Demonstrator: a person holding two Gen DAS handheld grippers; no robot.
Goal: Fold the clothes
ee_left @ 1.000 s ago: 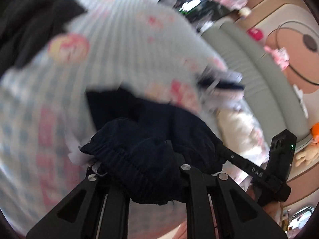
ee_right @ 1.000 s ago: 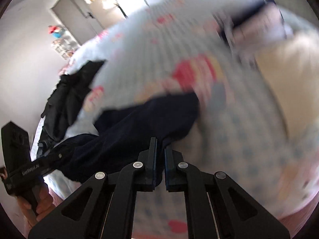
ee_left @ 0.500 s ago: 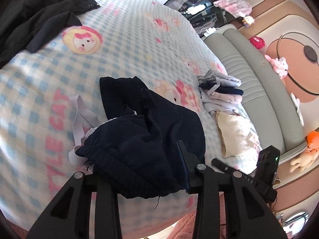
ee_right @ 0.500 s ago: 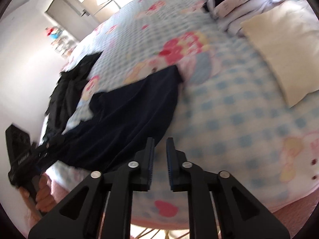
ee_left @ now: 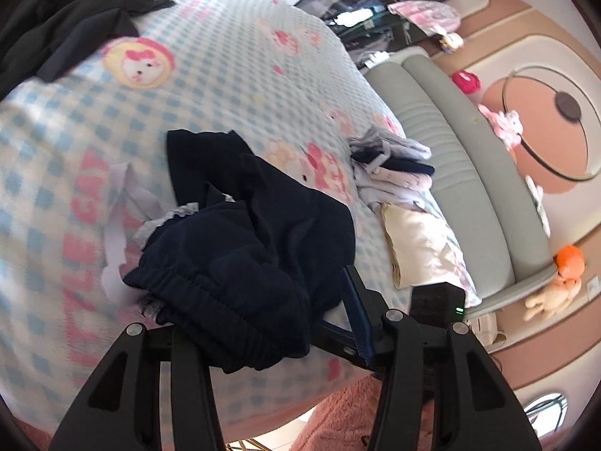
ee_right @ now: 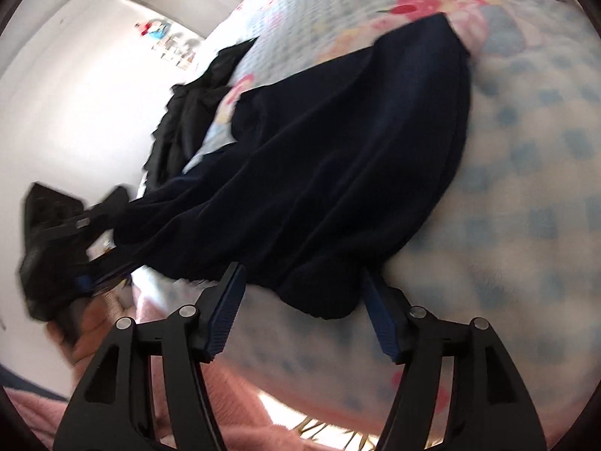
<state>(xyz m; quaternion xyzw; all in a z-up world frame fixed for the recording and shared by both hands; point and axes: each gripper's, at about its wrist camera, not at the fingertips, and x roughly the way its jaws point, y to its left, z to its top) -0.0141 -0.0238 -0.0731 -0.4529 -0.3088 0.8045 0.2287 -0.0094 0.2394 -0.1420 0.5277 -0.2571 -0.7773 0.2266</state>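
The navy garment [ee_left: 259, 248] lies crumpled on the bed [ee_left: 225, 86], near its front edge, with its gathered elastic waistband at the end closest to the cameras and a bit of pale frilled trim showing beside it. The left claw [ee_left: 263, 308] has just been opening, and its fingers now stand apart with the waistband bunched between them; the left finger is hidden under the cloth, so whether it touches is unclear. The right claw [ee_right: 300, 293] has likewise just been opening and straddles the garment's other near edge, both blue pads [ee_right: 225, 312] clear of the fabric. From the garment outward, the bed carries a blue-and-white checked blanket with pink cartoon cats (blurred in the right wrist view). Beyond the garment, toward the headboard [ee_left: 469, 173], sits a small stack of folded clothes [ee_left: 390, 165] and a cream folded piece [ee_left: 417, 248] just nearer than it. A heap of black clothing [ee_left: 64, 15] lies at the bed's far left corner. A grey padded headboard runs along the bed's right side, with plush toys [ee_left: 556, 285] past it.
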